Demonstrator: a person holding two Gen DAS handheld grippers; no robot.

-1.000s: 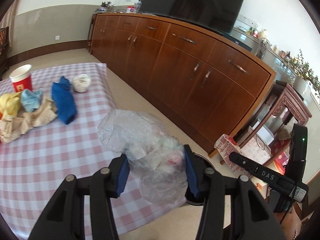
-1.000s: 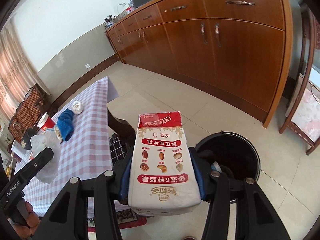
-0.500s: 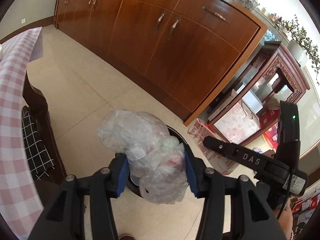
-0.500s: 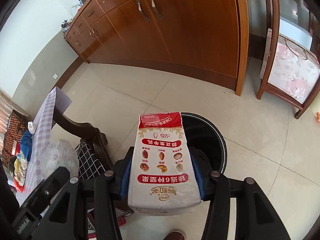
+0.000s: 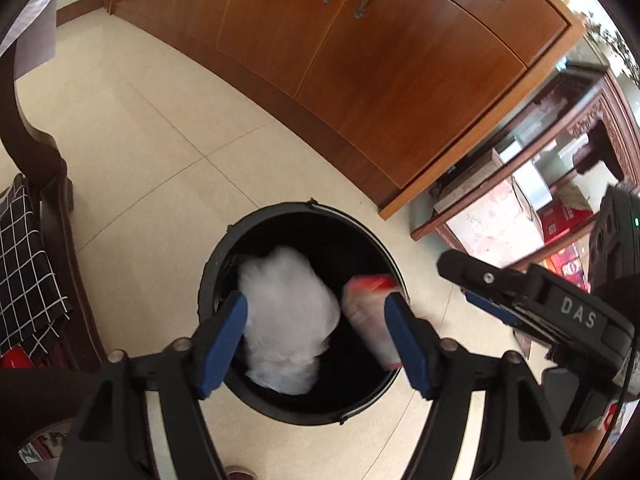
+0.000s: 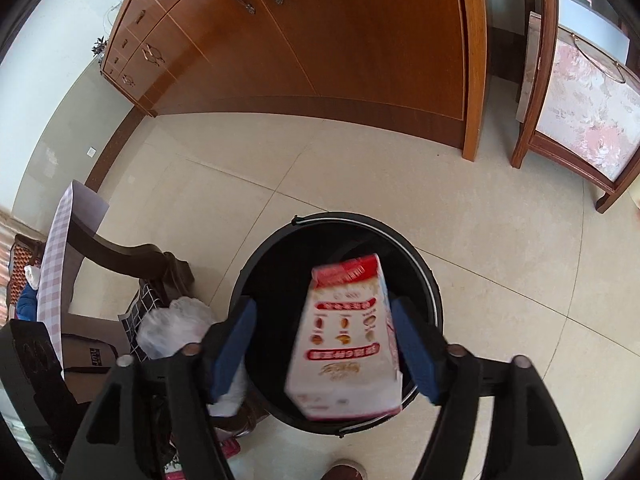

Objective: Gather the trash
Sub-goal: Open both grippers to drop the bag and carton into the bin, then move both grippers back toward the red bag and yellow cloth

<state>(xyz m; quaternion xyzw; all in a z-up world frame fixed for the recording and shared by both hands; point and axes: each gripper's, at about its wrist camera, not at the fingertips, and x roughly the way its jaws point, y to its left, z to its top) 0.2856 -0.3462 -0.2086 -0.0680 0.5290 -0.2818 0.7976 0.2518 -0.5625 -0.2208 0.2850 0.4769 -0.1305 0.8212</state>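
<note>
A black round trash bin (image 5: 256,224) stands on the tiled floor; it also shows in the right wrist view (image 6: 280,248). My left gripper (image 5: 316,340) is open above the bin. A crumpled clear plastic bag (image 5: 286,320) is blurred and dropping between its pads into the bin. My right gripper (image 6: 324,348) is open above the bin. A white and red milk carton (image 6: 348,340) is blurred and falling from it into the bin; the carton also shows in the left wrist view (image 5: 370,320). The bag also shows in the right wrist view (image 6: 176,328).
A long wooden sideboard (image 5: 360,60) runs along the far side. A dark wooden chair with a black checked cushion (image 5: 28,264) stands at the left. A wooden side cabinet (image 6: 576,92) stands at the right. The checked tablecloth's edge (image 6: 56,240) shows at the left.
Both grippers moved from the table to above the bin, tilted down and opened. The plastic bag and the milk carton left the pads and are dropping into the bin.
</note>
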